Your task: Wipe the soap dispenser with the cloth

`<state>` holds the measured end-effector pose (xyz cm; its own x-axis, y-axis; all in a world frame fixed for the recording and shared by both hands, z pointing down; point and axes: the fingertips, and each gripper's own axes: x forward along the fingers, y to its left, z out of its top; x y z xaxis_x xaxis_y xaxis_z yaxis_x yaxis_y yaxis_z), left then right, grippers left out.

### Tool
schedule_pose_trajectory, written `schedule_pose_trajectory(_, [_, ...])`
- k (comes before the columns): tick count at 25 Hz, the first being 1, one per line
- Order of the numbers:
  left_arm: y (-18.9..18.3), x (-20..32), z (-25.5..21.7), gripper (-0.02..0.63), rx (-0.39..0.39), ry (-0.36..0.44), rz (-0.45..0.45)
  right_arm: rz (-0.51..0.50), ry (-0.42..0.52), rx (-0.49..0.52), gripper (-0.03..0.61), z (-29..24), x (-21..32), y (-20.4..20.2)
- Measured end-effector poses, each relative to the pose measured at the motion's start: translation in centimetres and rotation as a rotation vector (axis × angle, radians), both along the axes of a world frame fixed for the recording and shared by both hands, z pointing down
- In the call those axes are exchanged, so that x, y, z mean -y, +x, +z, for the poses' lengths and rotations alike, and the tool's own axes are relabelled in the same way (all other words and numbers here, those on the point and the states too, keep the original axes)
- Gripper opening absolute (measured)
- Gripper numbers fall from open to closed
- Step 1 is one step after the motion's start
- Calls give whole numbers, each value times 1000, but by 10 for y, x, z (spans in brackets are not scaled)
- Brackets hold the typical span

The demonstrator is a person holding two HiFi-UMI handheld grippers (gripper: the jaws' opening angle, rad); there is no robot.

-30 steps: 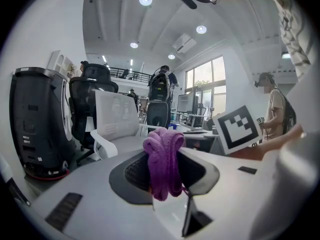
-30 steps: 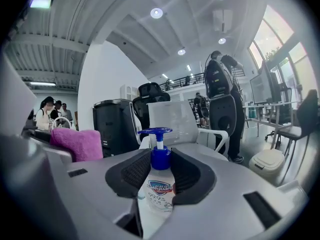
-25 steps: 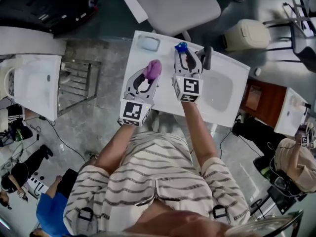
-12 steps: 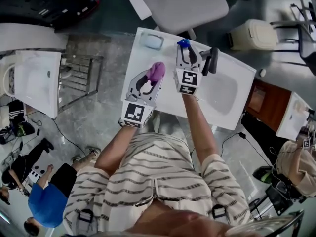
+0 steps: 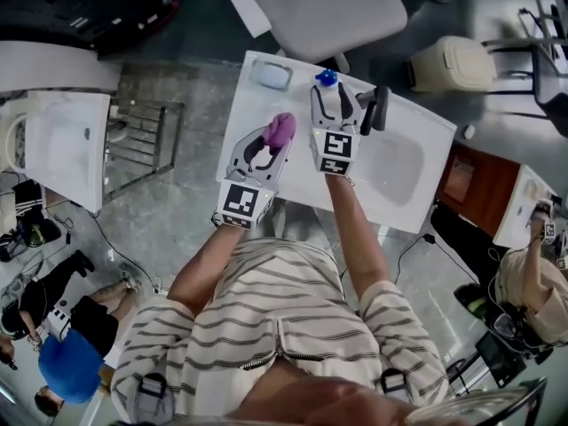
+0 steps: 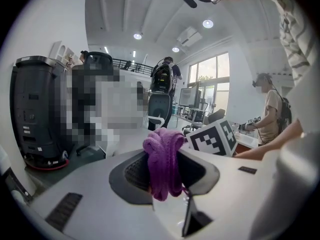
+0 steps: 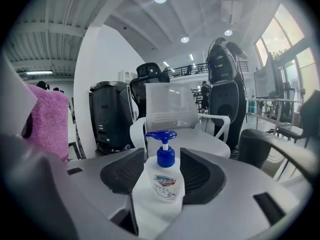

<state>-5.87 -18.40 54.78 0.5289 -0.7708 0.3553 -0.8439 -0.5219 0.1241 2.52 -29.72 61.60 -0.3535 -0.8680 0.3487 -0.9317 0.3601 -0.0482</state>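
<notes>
Right tongs (image 5: 330,94) have just opened fully; soap dispenser (image 7: 162,181) stands free between the jaws, apparently released. Left tongs (image 5: 266,145) clamp cloth (image 6: 164,156).

Upright white soap dispenser (image 7: 163,184), blue pump; bunched purple cloth (image 6: 164,159) nearby

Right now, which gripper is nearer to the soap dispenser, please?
Right. The soap dispenser stands between the right gripper's jaws, which have just been opening; the left gripper, clamping the purple cloth, sits to its left.
</notes>
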Motion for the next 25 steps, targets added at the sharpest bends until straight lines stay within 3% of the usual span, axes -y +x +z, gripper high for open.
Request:
schedule_pose_trajectory(11, [-6,-20,-35,130,-16,53,-35,2,27,78,167,-53,-50,8])
schedule_pose_trajectory(25, [-4,-57,-82,130,-43,136,-38,-22,139,163,27,-144,-126,2])
